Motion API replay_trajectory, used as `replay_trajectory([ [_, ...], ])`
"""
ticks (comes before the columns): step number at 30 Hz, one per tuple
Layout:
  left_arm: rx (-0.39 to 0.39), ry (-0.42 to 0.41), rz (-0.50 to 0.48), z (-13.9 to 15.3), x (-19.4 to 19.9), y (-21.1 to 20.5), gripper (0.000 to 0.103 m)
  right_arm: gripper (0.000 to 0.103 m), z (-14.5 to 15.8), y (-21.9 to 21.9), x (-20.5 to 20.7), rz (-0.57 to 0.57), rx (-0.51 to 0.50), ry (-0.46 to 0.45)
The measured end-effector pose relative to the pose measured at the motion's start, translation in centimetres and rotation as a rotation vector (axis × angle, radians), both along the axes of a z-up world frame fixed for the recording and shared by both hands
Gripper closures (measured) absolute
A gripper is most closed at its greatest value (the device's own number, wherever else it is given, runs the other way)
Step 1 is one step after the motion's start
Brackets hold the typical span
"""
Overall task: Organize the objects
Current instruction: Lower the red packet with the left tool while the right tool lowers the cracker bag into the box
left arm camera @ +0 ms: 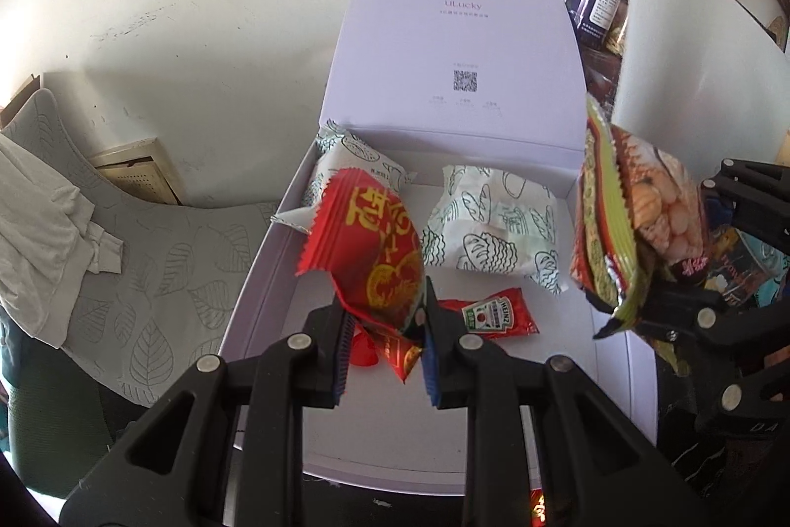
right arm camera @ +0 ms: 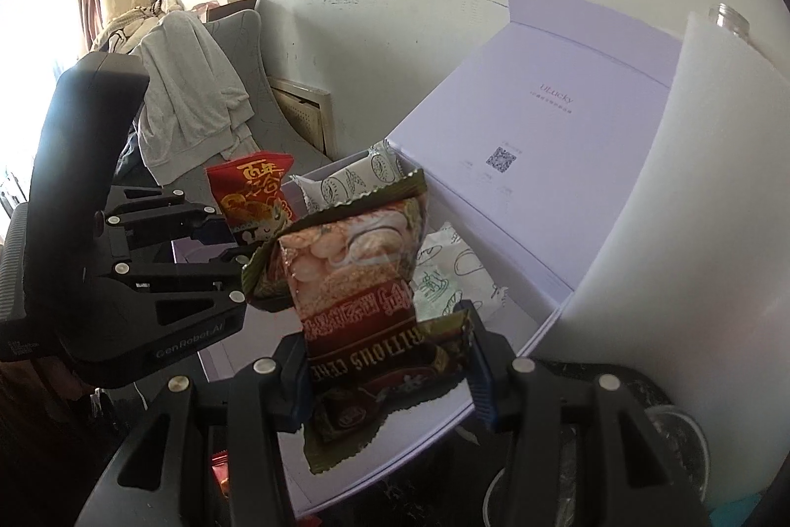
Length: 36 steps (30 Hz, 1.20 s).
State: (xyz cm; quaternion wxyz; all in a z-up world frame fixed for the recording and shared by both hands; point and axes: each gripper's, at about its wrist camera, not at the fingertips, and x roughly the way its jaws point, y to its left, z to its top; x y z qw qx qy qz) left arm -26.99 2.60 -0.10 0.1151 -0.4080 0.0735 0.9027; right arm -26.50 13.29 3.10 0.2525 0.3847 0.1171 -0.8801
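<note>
you get plain daylight in both views, coming from your left: in the right wrist view the window edge (right arm camera: 10, 33) burns out to pure white and washes the hanging pale cloths beside it. the open white cardboard box lid (left arm camera: 459, 48) is bright but keeps its small print readable, if soft. the glossy red foil snack packet (left arm camera: 375, 250) shows mild sheen, no hard glare. shadows under the black plastic gripper frames are soft. fisheye bending curves the off-white wall (left arm camera: 197, 8) and darkens every corner to black. the far clutter blurs slightly; nearby parts stay sharp.
</note>
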Motion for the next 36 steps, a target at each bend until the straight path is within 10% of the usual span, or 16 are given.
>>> replay_trajectory([
  [36, -0.069, -0.153, -0.013, -5.0, -1.0, 0.6, 0.081, 0.051, -5.2, -1.5, -0.1, 0.009, 0.089, -0.135],
])
